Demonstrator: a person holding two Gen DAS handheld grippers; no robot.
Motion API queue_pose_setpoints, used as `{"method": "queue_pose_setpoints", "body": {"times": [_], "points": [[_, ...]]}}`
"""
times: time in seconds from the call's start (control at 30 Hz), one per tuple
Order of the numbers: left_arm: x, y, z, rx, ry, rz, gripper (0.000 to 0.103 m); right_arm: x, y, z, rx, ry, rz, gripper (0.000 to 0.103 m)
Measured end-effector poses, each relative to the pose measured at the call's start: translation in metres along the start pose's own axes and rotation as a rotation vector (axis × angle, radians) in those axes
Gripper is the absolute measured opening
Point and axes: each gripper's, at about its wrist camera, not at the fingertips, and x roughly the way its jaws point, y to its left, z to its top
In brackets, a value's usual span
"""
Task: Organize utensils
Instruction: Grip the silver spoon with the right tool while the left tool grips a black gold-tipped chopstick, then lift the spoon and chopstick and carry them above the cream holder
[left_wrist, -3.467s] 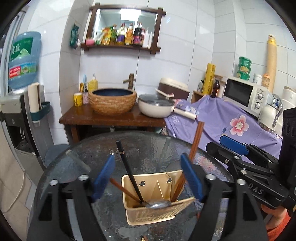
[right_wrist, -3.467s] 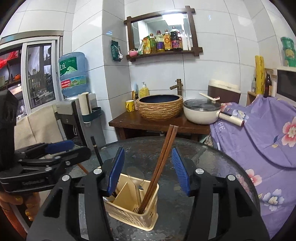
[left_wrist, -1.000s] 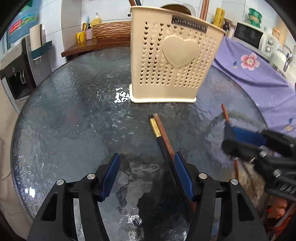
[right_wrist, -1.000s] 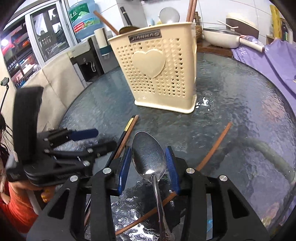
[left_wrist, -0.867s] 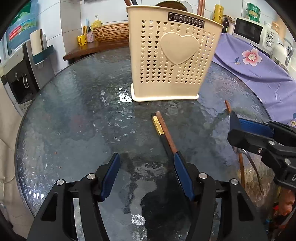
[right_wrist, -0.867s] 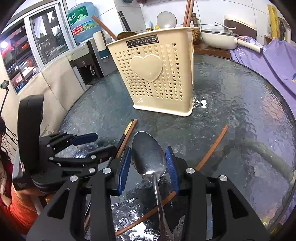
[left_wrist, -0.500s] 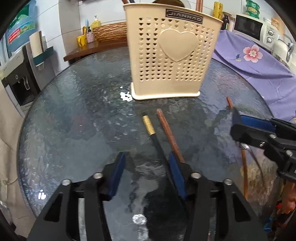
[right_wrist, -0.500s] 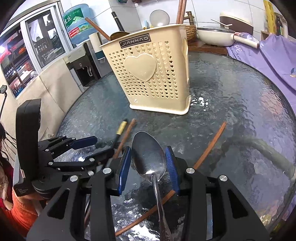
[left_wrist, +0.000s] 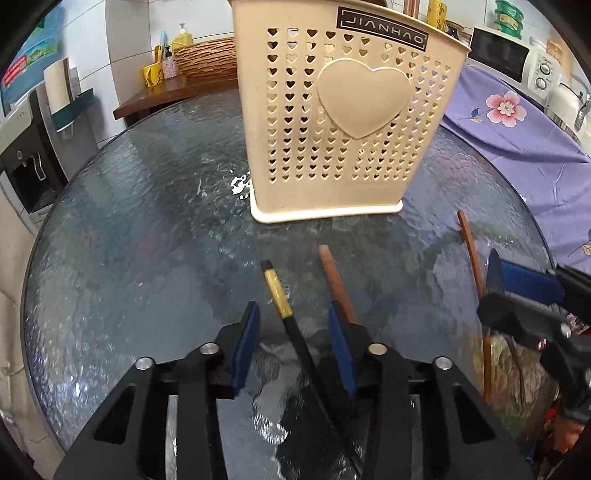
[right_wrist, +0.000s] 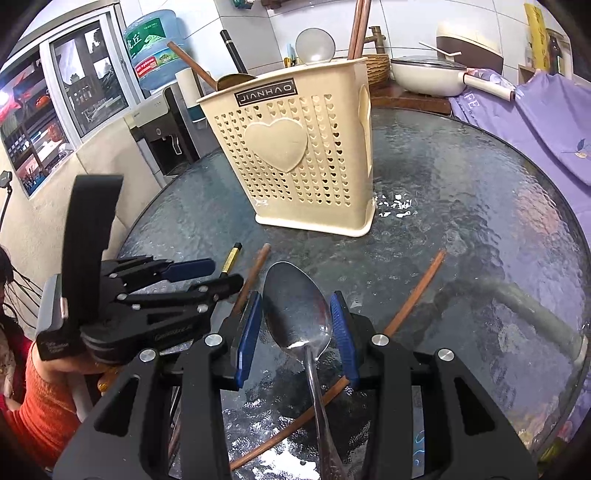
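Two grippers work over a round textured glass table (left_wrist: 129, 206). Left gripper (left_wrist: 293, 334) — jaws parted, straddling a black gold-banded chopstick (left_wrist: 284, 314) without pinching it; a brown chopstick (left_wrist: 334, 282) lies just beside its right finger. Right gripper (right_wrist: 297, 328) — blue pads at either side of a steel spoon (right_wrist: 295, 306) bowl; whether they clamp it cannot be told. Another brown chopstick (right_wrist: 417, 291) lies to the right. Behind stands the cream heart-perforated utensil holder (right_wrist: 295, 162), already holding utensils.
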Motion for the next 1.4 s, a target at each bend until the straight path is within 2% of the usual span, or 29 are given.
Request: {"method": "queue_pose_setpoints", "body": {"times": [0.1, 0.4, 0.77, 1.0, 1.07, 1.2, 1.4], "points": [[0.002, -0.001, 0.002, 0.002, 0.003, 0.003, 0.021, 0.002, -0.001, -0.001, 0.007, 0.008, -0.002, 0.039], [0.004, -0.012, 0.003, 0.029, 0.001, 0.013, 0.011, 0.007, 0.008, 0.001, -0.036, 0.004, -0.055, 0.039], [0.007, 0.001, 0.010, -0.020, 0.011, -0.060, 0.008, -0.003, 0.001, -0.001, -0.037, -0.020, -0.071, 0.039], [-0.018, 0.004, 0.019, -0.034, -0.060, -0.078, 0.007, -0.017, -0.001, 0.007, -0.055, -0.048, -0.066, 0.039], [-0.029, 0.005, 0.024, -0.026, -0.086, -0.081, 0.007, -0.022, -0.002, 0.011, -0.060, -0.058, -0.057, 0.026], [-0.049, 0.005, 0.030, -0.015, -0.132, -0.099, 0.007, -0.028, 0.000, 0.019, -0.064, -0.063, -0.036, 0.023], [-0.053, 0.005, 0.032, -0.019, -0.145, -0.094, 0.007, -0.016, -0.004, 0.021, -0.073, -0.037, -0.051, 0.023]]}}
